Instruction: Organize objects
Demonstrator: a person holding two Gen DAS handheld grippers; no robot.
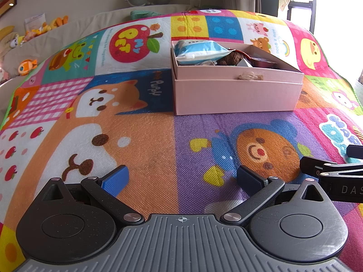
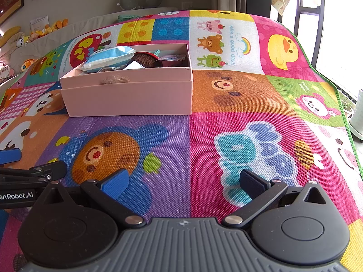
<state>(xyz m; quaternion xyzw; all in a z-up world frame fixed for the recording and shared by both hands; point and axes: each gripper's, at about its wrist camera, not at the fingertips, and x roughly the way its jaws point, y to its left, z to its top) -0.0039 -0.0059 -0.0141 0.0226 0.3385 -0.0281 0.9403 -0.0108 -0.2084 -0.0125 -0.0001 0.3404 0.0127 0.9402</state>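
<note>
A pink cardboard box [image 1: 238, 95] stands on the colourful cartoon play mat [image 1: 147, 140], ahead of both grippers; it also shows in the right wrist view [image 2: 129, 99]. Inside lie a blue-and-white pouch [image 1: 199, 51], a brown knitted item [image 1: 231, 59] and other small things; the right wrist view shows the pouch [image 2: 109, 59] and knitted item [image 2: 143, 60] too. My left gripper [image 1: 181, 179] is open and empty, low over the mat. My right gripper [image 2: 183, 181] is open and empty, beside it to the right. Each gripper's side shows in the other's view.
The mat [image 2: 249, 117] covers a raised bed-like surface. Plush toys [image 1: 27, 65] sit along the far left edge by the wall. A window and curtain [image 2: 306, 4] are at the far right, where the mat's edge drops off.
</note>
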